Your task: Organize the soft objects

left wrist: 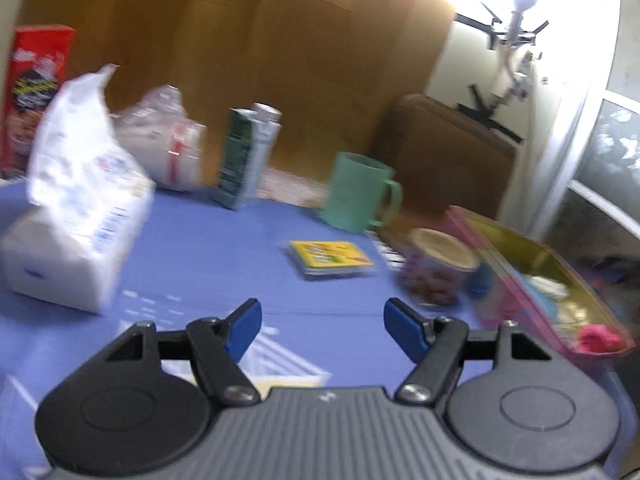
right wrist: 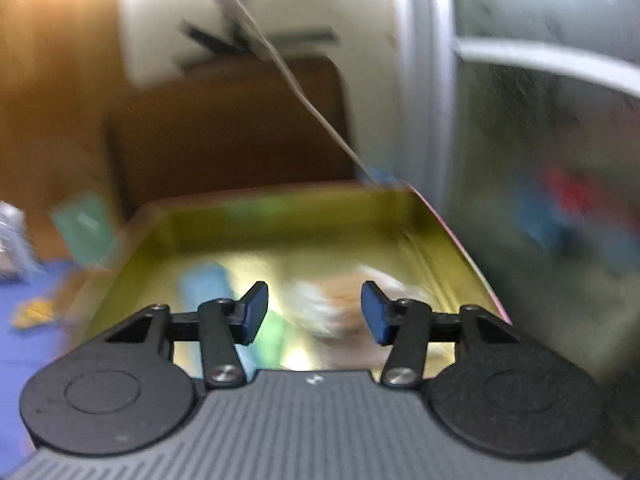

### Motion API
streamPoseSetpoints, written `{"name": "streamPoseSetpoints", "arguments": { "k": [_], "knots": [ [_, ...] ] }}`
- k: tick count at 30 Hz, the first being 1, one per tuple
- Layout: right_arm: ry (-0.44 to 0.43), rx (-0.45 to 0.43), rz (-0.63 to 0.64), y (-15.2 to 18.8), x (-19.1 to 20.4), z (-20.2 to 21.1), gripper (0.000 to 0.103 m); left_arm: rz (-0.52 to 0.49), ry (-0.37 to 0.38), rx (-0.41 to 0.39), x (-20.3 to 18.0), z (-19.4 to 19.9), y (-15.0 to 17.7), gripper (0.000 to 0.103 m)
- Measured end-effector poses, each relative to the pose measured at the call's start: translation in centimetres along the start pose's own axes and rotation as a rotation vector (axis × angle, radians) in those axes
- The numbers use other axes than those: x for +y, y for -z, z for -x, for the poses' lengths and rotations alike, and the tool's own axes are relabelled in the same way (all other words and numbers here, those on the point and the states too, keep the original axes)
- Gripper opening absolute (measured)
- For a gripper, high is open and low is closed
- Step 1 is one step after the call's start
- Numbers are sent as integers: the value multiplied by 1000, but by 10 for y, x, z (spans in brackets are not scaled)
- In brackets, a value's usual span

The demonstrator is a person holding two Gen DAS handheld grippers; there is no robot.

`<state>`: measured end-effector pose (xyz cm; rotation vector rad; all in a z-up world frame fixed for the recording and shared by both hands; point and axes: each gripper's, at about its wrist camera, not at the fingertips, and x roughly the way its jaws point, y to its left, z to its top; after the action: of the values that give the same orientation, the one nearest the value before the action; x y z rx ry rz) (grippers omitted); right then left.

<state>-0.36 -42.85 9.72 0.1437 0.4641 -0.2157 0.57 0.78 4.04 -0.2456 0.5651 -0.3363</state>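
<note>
Blue tablecloth (left wrist: 224, 256) bare ahead of left gripper (left wrist: 322, 326), parted, holding nothing. Right gripper (right wrist: 314, 312) likewise spread, over gold-lined pink-rimmed tin (right wrist: 280, 220); blurred soft items inside. Yellow card pack (left wrist: 332, 258) sharp only in left view.

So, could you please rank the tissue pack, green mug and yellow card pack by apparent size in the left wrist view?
1. tissue pack, though it sits nearest the camera, which inflates it
2. green mug
3. yellow card pack

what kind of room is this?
Probably a home dining or living area: a blue cloth-covered table crowded with a cereal box, milk carton and green mug, with a brown sofa behind.
</note>
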Motion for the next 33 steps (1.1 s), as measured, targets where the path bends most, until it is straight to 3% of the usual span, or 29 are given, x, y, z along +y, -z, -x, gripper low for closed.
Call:
{"name": "streamPoseSetpoints", "arguments": {
  "k": [3, 7, 10, 11, 14, 18, 21, 24, 26, 30, 33],
  "knots": [
    [-159, -54, 53, -4, 41, 27, 54, 17, -59, -10, 21, -1, 0, 69],
    [-416, -29, 148, 4, 118, 34, 56, 87, -87, -21, 48, -2, 2, 69],
    [-528, 39, 211, 19, 185, 10, 73, 128, -89, 0, 58, -8, 6, 69],
    [-537, 59, 229, 23, 204, -2, 80, 139, -77, -4, 59, -8, 6, 69],
    [-527, 147, 251, 33, 257, -51, 81, 144, -60, -30, 62, -6, 6, 69],
    [-429, 263, 265, 35, 308, -119, 83, 138, -48, -40, 61, -5, 7, 69],
    [-293, 287, 338, 38, 329, -153, 87, 143, -36, -39, 62, -6, 6, 69],
    [-298, 351, 381, 43, 329, -168, 91, 159, -29, -35, 64, -6, 6, 69],
    [-351, 374, 324, 45, 320, -163, 92, 177, -24, -34, 67, -7, 6, 69],
    [-487, 346, 412, 71, 311, -110, 92, 213, -10, -34, 73, -6, 6, 70],
    [-605, 275, 510, 105, 293, -52, 92, 214, 16, -25, 74, -6, 6, 70]
  ]
}}
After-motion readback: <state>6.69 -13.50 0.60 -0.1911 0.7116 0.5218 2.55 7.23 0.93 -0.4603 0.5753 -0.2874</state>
